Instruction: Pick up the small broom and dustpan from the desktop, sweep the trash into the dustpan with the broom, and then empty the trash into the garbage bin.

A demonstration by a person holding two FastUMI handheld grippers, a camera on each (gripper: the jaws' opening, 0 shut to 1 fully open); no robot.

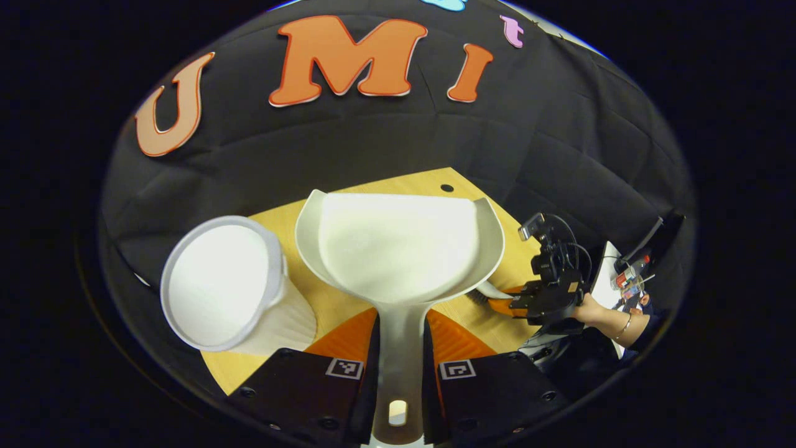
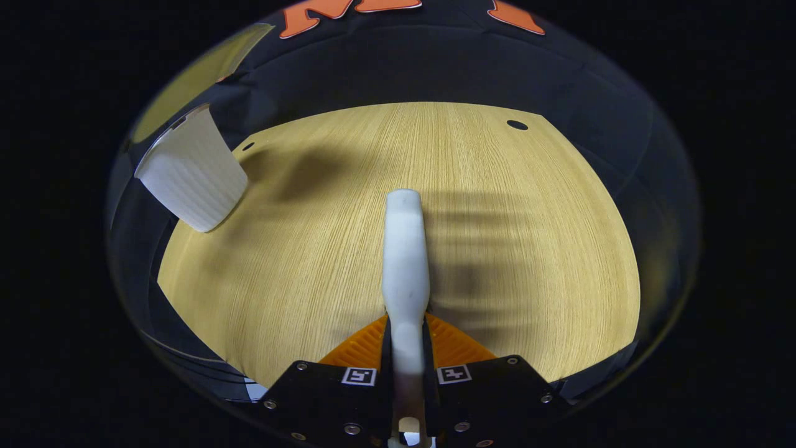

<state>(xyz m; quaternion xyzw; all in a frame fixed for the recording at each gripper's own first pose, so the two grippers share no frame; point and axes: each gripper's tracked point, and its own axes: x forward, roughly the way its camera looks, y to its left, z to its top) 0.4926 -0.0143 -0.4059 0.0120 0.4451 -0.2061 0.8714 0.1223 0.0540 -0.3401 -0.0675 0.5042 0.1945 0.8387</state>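
My left gripper (image 1: 401, 333) is shut on the handle of the white dustpan (image 1: 398, 246), which it holds level above the wooden table (image 1: 448, 180). The pan's inside is plain white. The white ribbed garbage bin (image 1: 217, 283) stands just left of the pan, its mouth tilted toward me. In the right gripper view, my right gripper (image 2: 407, 339) is shut on the white broom (image 2: 405, 255), which points forward over the table (image 2: 298, 267). The bin (image 2: 193, 177) stands far left there. In the left gripper view the right gripper (image 1: 528, 305), held by a hand (image 1: 587, 310), sits right of the pan with the broom head (image 1: 491, 291).
The table has small dark holes near its far corners (image 2: 517, 125). Black cloth wall surrounds the table closely on the far and left sides. A white sheet (image 1: 603, 277) and small items lie at the far right beside the person's arm.
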